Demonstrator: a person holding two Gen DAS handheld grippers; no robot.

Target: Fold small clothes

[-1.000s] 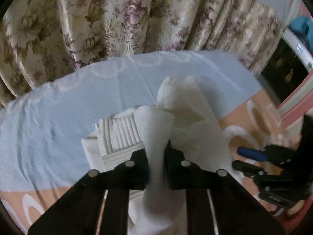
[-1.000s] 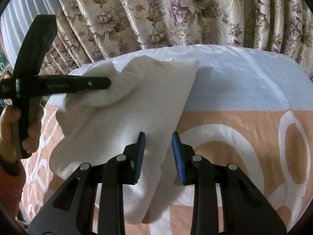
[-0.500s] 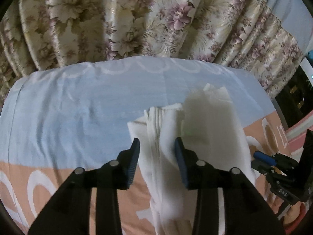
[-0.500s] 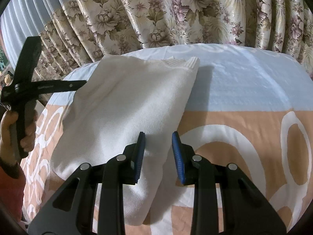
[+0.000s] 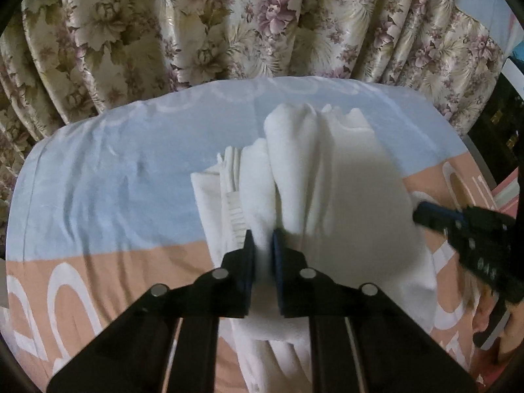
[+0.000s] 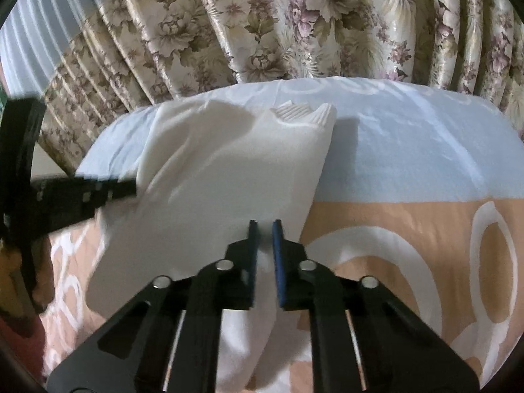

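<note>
A fresh fold of the white garment (image 5: 344,196) appears to be in hand: the cloth lies on the bed (image 5: 114,180), across the line where the blue part of the cover meets the peach part, and it is pinched at two points. The left gripper (image 5: 262,239) is clenched on a raised ridge of cloth at the garment's left side, and the right gripper (image 6: 263,232) is clenched on its near right edge. Next, the two held points would probably need to be lifted and carried together, evenly, so that the layers are not dragged askew. Half a second earlier both sets of jaws stood apart with cloth merely between them; they have just been closing, and the cloth is now nipped. The ribbed hem (image 6: 301,114) is unmoved at the far end.
</note>
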